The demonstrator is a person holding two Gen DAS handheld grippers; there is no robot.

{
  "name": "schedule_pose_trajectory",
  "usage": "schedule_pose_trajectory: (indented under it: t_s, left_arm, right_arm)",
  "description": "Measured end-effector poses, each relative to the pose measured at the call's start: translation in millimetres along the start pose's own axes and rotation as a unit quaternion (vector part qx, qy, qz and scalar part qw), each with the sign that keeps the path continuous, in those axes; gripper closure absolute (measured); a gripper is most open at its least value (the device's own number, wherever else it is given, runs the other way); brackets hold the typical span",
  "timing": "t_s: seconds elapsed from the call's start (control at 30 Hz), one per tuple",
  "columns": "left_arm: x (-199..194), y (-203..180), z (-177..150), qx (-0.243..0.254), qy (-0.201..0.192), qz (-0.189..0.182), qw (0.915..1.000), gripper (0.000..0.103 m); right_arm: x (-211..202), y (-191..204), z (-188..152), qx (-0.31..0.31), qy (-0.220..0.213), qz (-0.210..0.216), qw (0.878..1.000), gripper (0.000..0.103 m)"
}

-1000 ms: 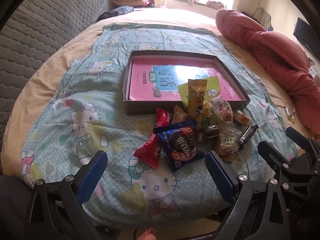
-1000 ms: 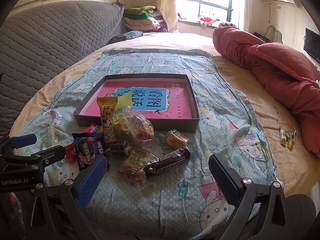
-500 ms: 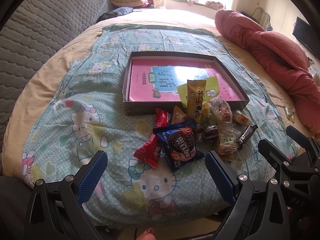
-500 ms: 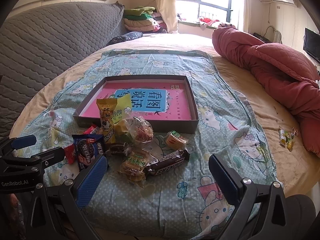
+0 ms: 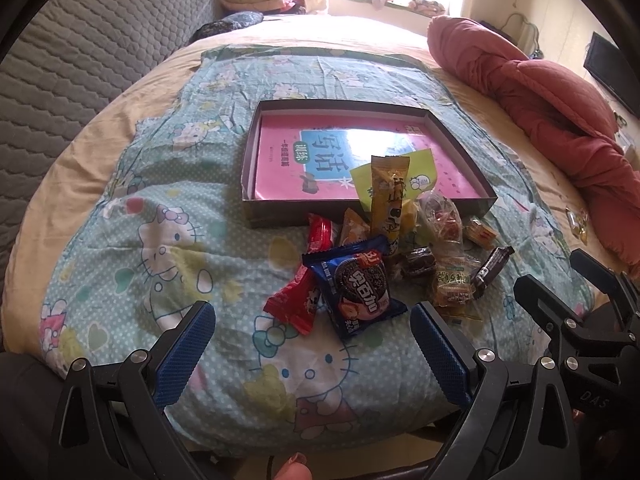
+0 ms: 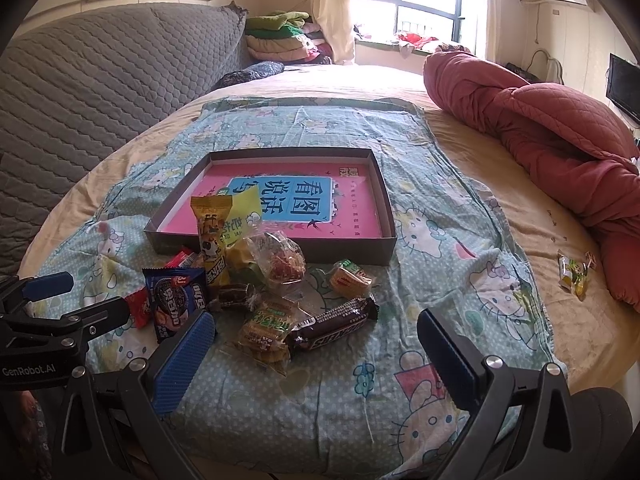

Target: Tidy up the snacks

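- Barely anything changes over the last second: the left wrist view drifts a touch, the right wrist view creeps slightly closer, and the snack pile sits exactly where it was.
- Left tongs (image 5: 310, 338) hang released, blue pads wide apart and holding nothing, over the near edge of the bed, still lined up on the near-left side of the pile.
- Straight ahead of them lies the red wrapper (image 5: 294, 304), and overlapping it just to its right, the blue cookie pack (image 5: 354, 288); neither has budged.
- Behind those, the tall yellow packet (image 5: 386, 196) leans over the front wall of the dark cardboard tray (image 5: 248, 184), with a pink book lying flat inside; the tray is otherwise clear of snacks.
- Further right, the clear bag of red sweets (image 6: 280, 260), a small dark-wrapped sweet (image 6: 234, 296), the green-labelled pastry (image 6: 266, 328) and the chocolate bar (image 6: 334, 326) all stay put on the patterned sheet (image 6: 440, 280).
- Right tongs (image 6: 316, 354) are released too, jaws spread, poised just short of the chocolate bar.
- Off toward the right edge of the bed, a stray green-and-yellow sweet (image 6: 572, 276) lies well apart from the pile.
- My read: sorting has not begun, both tools are settling for a first pick, with the cookie pack and chocolate bar the closest candidates.
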State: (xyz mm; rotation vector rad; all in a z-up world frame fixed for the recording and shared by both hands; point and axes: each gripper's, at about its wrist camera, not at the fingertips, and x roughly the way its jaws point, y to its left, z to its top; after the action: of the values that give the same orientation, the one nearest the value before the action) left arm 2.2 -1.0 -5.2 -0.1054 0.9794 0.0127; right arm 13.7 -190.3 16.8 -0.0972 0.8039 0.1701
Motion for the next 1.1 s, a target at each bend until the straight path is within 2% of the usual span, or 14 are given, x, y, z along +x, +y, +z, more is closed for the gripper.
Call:
schedule_pose_trajectory:
  t_s: [0.8,1.1]
  left_arm:
    - [1,1,-1,-0.003,0.001,0.001,1.0,0.005]
    - [4,9,-2,-0.015,0.018,-0.006,0.9997,0.005]
  right_arm:
    - [1,0,-1,0.001,-0.001,0.002,1.0,0.001]
    - [4,-1,-1,0.007,0.003,0.006,1.0,0.001]
